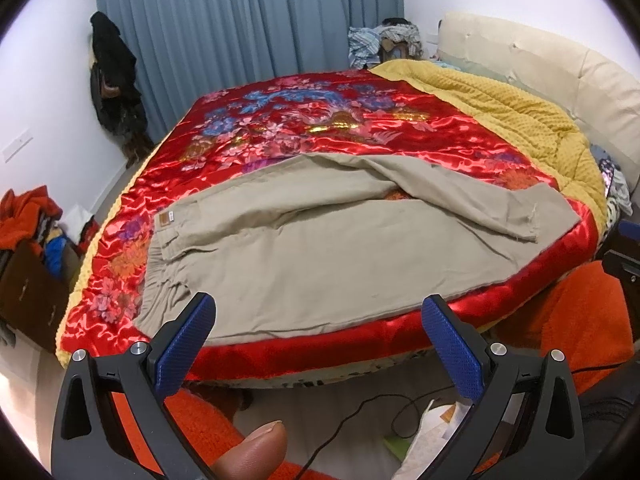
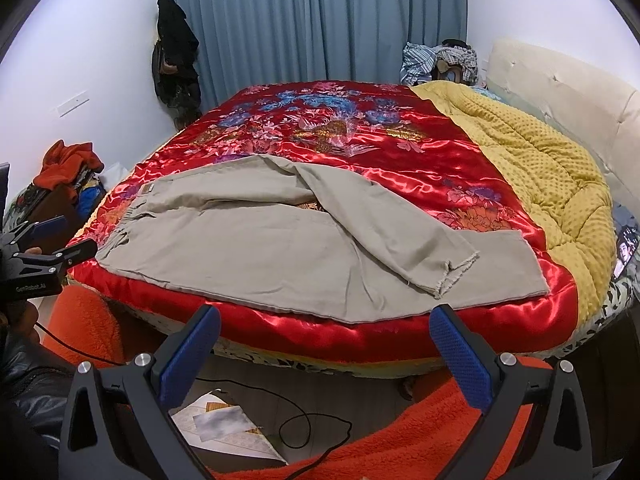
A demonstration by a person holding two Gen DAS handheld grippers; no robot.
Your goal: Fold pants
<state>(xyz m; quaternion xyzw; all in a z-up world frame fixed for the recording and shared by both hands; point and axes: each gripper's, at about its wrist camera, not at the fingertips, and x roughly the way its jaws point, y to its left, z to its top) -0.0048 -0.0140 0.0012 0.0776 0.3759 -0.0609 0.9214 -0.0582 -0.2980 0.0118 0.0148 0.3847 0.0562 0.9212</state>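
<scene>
**Khaki pants spread on a red quilt, both claws released**

The far leg of the pants (image 1: 320, 240) is folded over on itself, hiding part of the cloth beneath, and a dark gap under the fold shows only a sliver of quilt. The near edge of the bed is cut off behind the claw arms in both views. A thumb (image 1: 256, 452) pokes in at the bottom of the left view; the rest of the hand is out of frame.

The pants lie across the lower middle of each frame, on the near part of the red quilt (image 1: 400, 136), waistband with a small tag to the left, frayed hems to the right. The cloth is matte beige, lightly creased.

The quilt is glossy satin with floral embroidery; a dimpled yellow blanket (image 2: 540, 168) lies at right.

The left claw (image 1: 320, 312) and right claw (image 2: 326, 320) hang wide apart, gripping nothing, blue textured pads facing inward.
</scene>
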